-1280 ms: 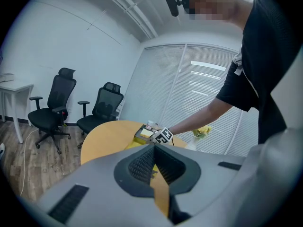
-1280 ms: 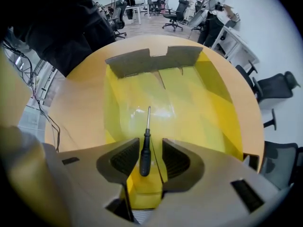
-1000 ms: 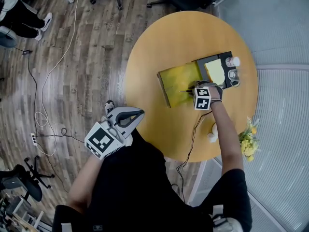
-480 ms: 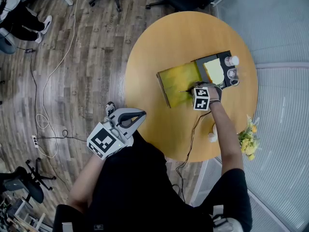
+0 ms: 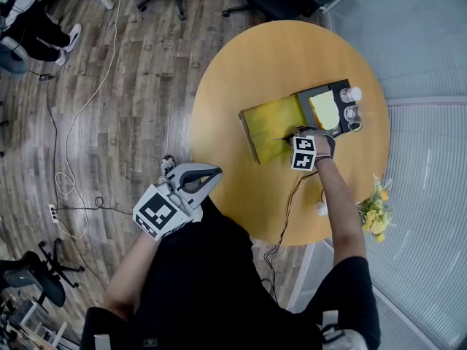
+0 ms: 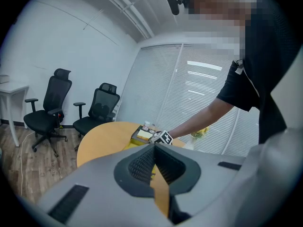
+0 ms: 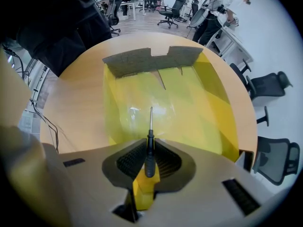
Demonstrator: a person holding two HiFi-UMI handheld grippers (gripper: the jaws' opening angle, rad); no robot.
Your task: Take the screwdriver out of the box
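Observation:
The box lies open on the round table, its yellow-lined lid spread flat and a dark tray on its right side. My right gripper points straight down over the yellow lining. Its jaws are closing, and the pads press on the black handle of the screwdriver, whose thin shaft sticks out past them. In the head view the screwdriver shows as a thin dark line. My left gripper hangs off the table's near-left edge, shut and empty; the left gripper view shows its pads together.
The wooden table also carries a yellow pad and small bottles in the tray, a white vase and yellow flowers at its near right. A cable trails from my right gripper. Office chairs stand beyond.

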